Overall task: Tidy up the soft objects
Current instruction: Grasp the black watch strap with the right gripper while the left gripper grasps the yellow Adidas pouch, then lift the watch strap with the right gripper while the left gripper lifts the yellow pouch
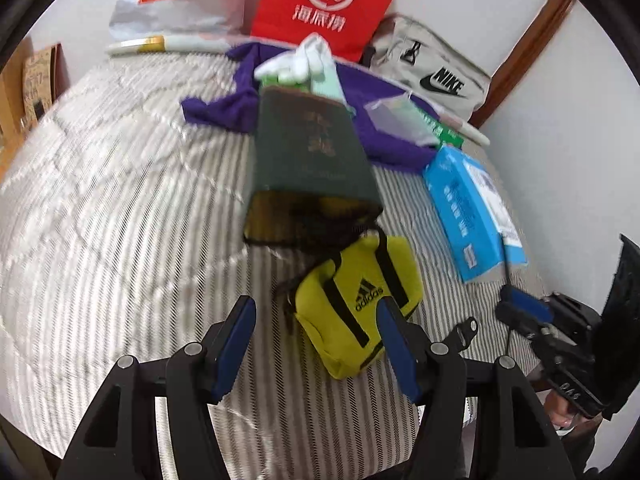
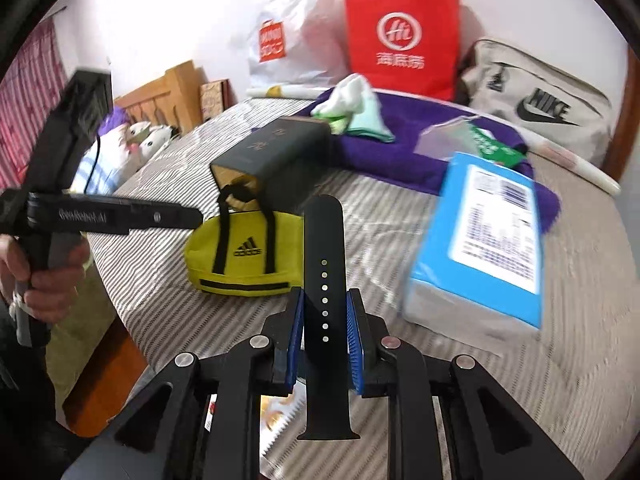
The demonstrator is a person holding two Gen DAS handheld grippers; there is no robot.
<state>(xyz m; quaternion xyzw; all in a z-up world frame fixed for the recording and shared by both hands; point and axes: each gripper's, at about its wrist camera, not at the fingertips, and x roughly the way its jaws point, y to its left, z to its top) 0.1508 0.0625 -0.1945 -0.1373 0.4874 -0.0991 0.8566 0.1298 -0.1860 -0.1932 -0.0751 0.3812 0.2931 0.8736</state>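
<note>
My right gripper (image 2: 325, 346) is clamped on a black watch strap (image 2: 323, 280), its blue pads pressing both edges; only the right wrist view shows this strap. My left gripper (image 1: 316, 344) stands apart with nothing between the pads, above the yellow adidas pouch (image 1: 360, 304) on the striped bed cover (image 1: 120, 200). The left view shows the dark green box (image 1: 308, 160) touching the pouch's far end, with the blue packet (image 1: 472, 208) to the right. The right view alone shows my left hand (image 2: 44, 276) around the other handle and plush toys (image 2: 144, 136) by the wooden headboard (image 2: 168, 92).
</note>
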